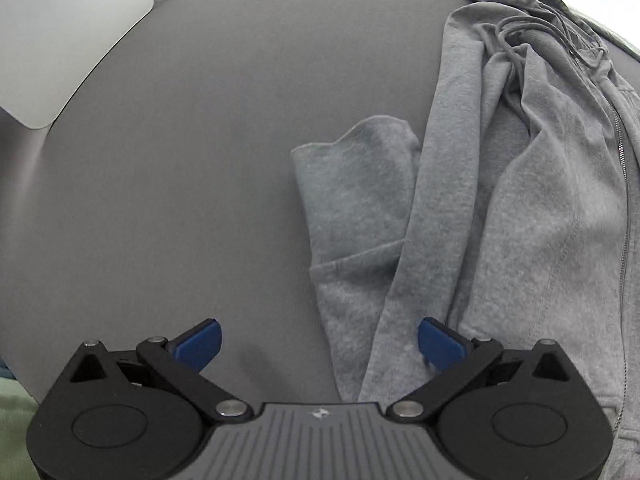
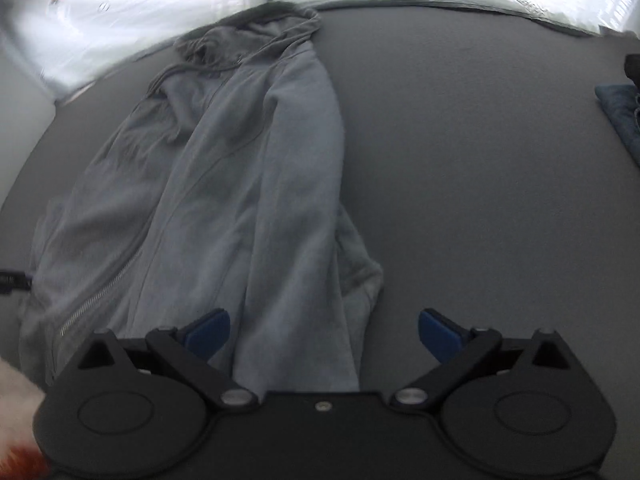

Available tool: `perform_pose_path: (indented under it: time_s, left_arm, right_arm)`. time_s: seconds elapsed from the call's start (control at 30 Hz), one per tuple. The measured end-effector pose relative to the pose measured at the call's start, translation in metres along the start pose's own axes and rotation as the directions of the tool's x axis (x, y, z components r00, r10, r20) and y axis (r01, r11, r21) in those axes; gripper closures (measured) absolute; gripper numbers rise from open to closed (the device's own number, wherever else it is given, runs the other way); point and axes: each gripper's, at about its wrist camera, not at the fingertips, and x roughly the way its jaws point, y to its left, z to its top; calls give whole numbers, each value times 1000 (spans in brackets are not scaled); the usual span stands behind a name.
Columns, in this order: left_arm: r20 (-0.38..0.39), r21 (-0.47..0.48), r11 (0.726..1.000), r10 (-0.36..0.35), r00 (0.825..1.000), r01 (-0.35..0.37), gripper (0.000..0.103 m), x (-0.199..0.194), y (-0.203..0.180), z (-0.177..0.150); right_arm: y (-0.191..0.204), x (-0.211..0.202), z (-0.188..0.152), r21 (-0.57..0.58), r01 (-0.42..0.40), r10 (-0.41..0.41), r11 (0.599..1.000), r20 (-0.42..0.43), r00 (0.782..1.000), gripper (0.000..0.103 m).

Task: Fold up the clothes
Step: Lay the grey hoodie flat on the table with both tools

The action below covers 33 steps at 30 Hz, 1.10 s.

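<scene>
Both pairs of fingers are spread wide and hold nothing. The left gripper (image 1: 319, 345) hovers over the lower end of a sleeve (image 1: 352, 216), its right finger (image 1: 438, 340) just above the cloth. The right gripper (image 2: 324, 334) hangs over the hem end of the same garment — a grey zip-up hoodie (image 2: 240, 184) lying lengthwise on the dark grey surface (image 2: 480, 160), hood (image 2: 256, 28) at the far edge, zipper (image 2: 96, 300) running down the front.

The sleeve on the left side is doubled back beside the body rather than laid across it; the other sleeve (image 2: 356, 268) pokes out near the hem.

The fleece looks soft, limp and fairly thick — it should drape and bunch, not slide. A pinch at the cuff or the hem corners seems best, avoiding the drawstrings (image 1: 516, 28). A dark garment (image 2: 624, 112) lies well apart at the right.
</scene>
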Motion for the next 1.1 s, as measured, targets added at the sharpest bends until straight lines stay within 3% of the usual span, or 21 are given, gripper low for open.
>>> perform_pose_path:
  time_s: [0.13, 0.23, 0.33, 0.37, 0.4, 0.47, 0.53, 0.6, 0.67, 0.7, 0.73, 0.8, 0.87, 0.93, 1.0, 1.07, 1.1]
  left_arm:
    - [16, 23, 999, 47, 999, -47, 0, -3, -1, -12]
    - [67, 49, 993, 100, 993, -104, 0, -8, -6, -17]
    - [94, 72, 987, 135, 986, -142, 0, -13, -8, -17]
    - [97, 68, 986, 142, 985, -149, 0, -14, -7, -16]
    - [98, 55, 986, 149, 984, -154, 1, -16, -6, -14]
    - [102, 40, 990, 132, 986, -137, 15, -21, -1, -9]
    - [110, 39, 992, 115, 987, -120, 31, -27, 3, -4]
    - [121, 68, 987, 140, 983, -149, 40, -30, 4, 4]
    - [128, 106, 981, 151, 980, -165, 40, -32, 4, 10]
    - [128, 133, 979, 138, 982, -154, 40, -31, 3, 11]
    - [130, 165, 975, 126, 983, -147, 38, -29, -2, 10]
    - [155, 239, 958, 124, 980, -159, 32, -26, -16, 11]
    - [187, 318, 929, 133, 973, -188, 32, -29, -22, 9]
    - [208, 353, 915, 127, 970, -195, 33, -31, -22, 8]
    - [210, 351, 924, 83, 974, -155, 45, -35, -19, 8]
    - [198, 328, 942, 11, 980, -77, 101, -38, -15, 10]
    - [204, 326, 942, 17, 979, -84, 102, -39, -16, 12]
  right_arm:
    - [19, 6, -24, -128, 51, -61, 990, -74, 995, 6]
    - [17, 5, -31, -117, 61, -70, 991, -77, 995, 11]
    - [11, 2, -32, -76, 33, -38, 997, -69, 997, 30]
    - [10, 1, -32, -62, 25, -29, 998, -62, 998, 46]
    - [7, -4, -33, -45, 27, -29, 999, -45, 999, 68]
    - [-1, -18, -33, 5, 50, -50, 999, 16, 999, 85]
    - [-13, -39, -29, 38, 123, -126, 992, 113, 986, 89]
    - [-30, -65, -14, 44, 267, -270, 963, 229, 935, 90]
    - [-54, -82, 5, 93, 423, -430, 901, 310, 848, 91]
    - [-72, -89, 20, 141, 503, -519, 853, 328, 789, 89]
    - [-85, -92, 31, 180, 536, -565, 825, 310, 765, 87]
    - [-110, -97, 51, 252, 595, -646, 763, 269, 715, 69]
    - [-108, -101, 56, 252, 596, -647, 762, 284, 707, 61]
    - [-89, -95, 51, 201, 579, -612, 790, 309, 728, 57]
    - [-62, -80, 41, 129, 562, -572, 817, 308, 761, 55]
    - [-42, -65, 34, 87, 534, -535, 841, 276, 798, 55]
    - [-30, -58, 28, 83, 503, -507, 860, 252, 825, 55]
